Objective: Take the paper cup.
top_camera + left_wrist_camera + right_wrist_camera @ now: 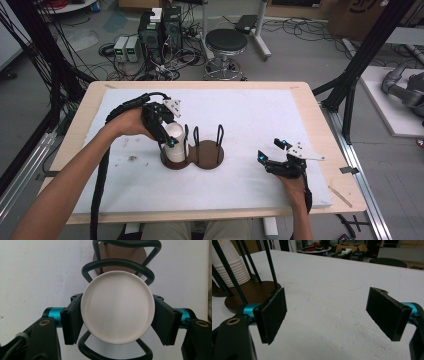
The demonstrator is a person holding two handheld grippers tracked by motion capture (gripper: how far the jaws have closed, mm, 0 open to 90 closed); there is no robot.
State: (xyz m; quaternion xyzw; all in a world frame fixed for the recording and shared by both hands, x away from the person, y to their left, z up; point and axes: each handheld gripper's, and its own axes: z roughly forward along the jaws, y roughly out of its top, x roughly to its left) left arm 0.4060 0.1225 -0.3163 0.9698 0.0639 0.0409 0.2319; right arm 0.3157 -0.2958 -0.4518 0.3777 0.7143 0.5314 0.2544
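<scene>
A stack of white paper cups (176, 142) stands upside down in the left bay of a black wire rack on two round brown bases (210, 155). My left gripper (172, 133) comes down on it from above. In the left gripper view its pads (72, 320) press both sides of the top cup (117, 302), whose round bottom faces the camera between the rack's wire loops (117, 263). My right gripper (271, 150) rests low over the mat to the right of the rack, open with nothing between its pads (274, 315). Its view has the cups (229, 270) and the rack (254, 292) at far left.
A white mat (250, 115) covers the wooden table (320, 125). The rack's right bay (212, 147) holds nothing. A thin wooden stick (340, 195) lies at the table's front right corner. A stool (226, 47), electronics and cables stand on the floor beyond the far edge.
</scene>
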